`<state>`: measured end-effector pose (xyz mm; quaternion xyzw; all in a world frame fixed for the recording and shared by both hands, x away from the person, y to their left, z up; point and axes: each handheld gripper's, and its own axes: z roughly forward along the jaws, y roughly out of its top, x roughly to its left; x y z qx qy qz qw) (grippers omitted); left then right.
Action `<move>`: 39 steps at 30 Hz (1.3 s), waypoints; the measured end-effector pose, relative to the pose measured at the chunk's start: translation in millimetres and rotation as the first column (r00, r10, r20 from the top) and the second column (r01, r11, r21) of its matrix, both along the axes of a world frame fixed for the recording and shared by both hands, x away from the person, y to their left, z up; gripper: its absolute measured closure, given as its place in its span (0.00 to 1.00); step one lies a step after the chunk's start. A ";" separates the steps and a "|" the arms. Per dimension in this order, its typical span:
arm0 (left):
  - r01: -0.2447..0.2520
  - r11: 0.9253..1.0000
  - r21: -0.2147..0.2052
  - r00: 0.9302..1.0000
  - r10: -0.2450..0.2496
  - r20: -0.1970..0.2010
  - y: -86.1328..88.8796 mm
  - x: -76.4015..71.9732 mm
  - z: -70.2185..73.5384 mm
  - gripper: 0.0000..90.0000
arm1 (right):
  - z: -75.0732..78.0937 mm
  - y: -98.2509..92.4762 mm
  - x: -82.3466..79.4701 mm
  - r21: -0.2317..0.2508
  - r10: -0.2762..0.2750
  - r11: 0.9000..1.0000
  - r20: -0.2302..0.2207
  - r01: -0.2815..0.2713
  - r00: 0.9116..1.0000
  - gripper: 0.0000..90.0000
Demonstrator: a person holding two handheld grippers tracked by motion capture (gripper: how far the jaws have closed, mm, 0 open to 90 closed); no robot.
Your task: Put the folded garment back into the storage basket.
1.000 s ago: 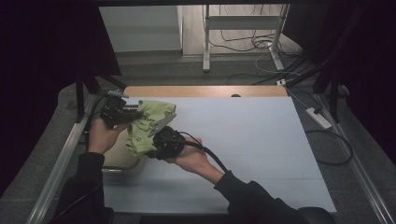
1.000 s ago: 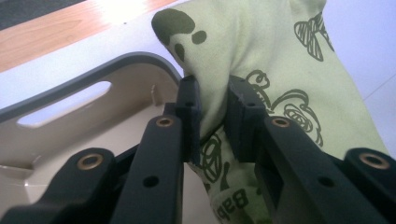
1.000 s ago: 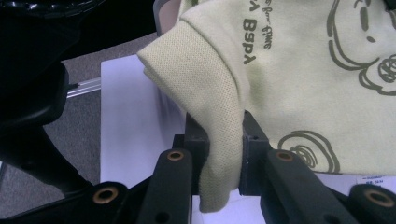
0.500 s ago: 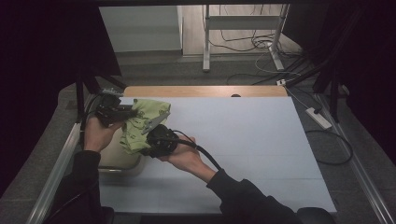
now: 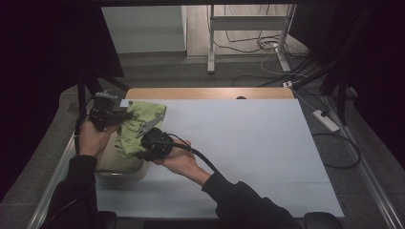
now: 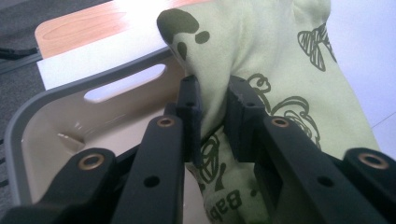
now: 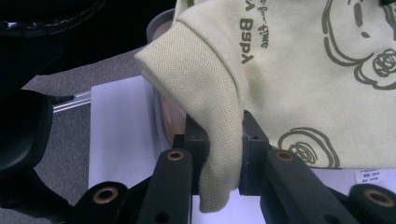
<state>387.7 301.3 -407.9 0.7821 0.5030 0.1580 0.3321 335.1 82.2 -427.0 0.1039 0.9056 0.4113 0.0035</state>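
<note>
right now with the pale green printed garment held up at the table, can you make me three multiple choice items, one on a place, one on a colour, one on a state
1. Where does the pale green printed garment hang?
A. over the beige plastic bin with a grey rim at the table's left edge
B. on the floor by the power strip
C. at the table's far right corner

2. What colour is the print on the garment?
A. red
B. dark olive
C. bright blue

3. How do the left gripper and the right gripper stand?
A. both open and clear of the cloth
B. just the right one shut on cloth
C. both shut on the garment

Answers: 1 A, the high view shows the garment above the bin; 2 B, the drawings and lettering are dark olive; 3 C, each gripper view shows cloth pinched between the jaws.
</note>
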 end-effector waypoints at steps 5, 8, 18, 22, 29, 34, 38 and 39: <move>-0.016 1.000 -0.006 1.000 0.016 0.005 6.7 -1.1 -1.8 0.85 | -3.0 6.9 0.4 0.003 -0.001 1.000 0.000 0.001 1.000 0.86; -0.021 1.000 -0.008 1.000 0.021 0.005 10.0 -1.2 -3.0 0.85 | -4.9 11.2 0.5 0.004 0.000 1.000 0.000 0.000 1.000 0.86; -0.049 0.999 -0.012 0.999 0.049 0.010 22.8 -4.7 -3.7 0.85 | -8.3 23.1 -0.6 0.010 -0.001 1.000 0.010 0.001 1.000 0.86; -0.063 0.998 -0.015 0.998 0.064 0.005 29.1 -6.4 -6.7 0.85 | -10.3 28.1 -1.2 0.009 -0.001 1.000 0.011 0.001 1.000 0.86; -0.084 0.996 -0.022 0.996 0.083 -0.004 38.6 -9.1 -12.8 0.85 | -15.1 37.1 -2.9 0.000 0.004 1.000 0.019 -0.004 1.000 0.86; -0.095 0.995 -0.023 0.995 0.095 -0.010 43.6 -10.3 -16.4 0.85 | -18.8 42.0 -3.3 -0.005 0.003 1.000 0.018 -0.003 1.000 0.86; -0.101 0.995 -0.019 0.995 0.100 -0.019 45.3 -10.2 -19.5 0.85 | -21.7 44.8 -3.5 -0.009 0.004 1.000 0.017 -0.003 1.000 0.86; -0.101 0.995 -0.015 0.995 0.101 -0.022 45.4 -10.0 -20.6 0.85 | -22.5 45.3 -3.6 -0.008 0.002 1.000 0.015 -0.002 1.000 0.86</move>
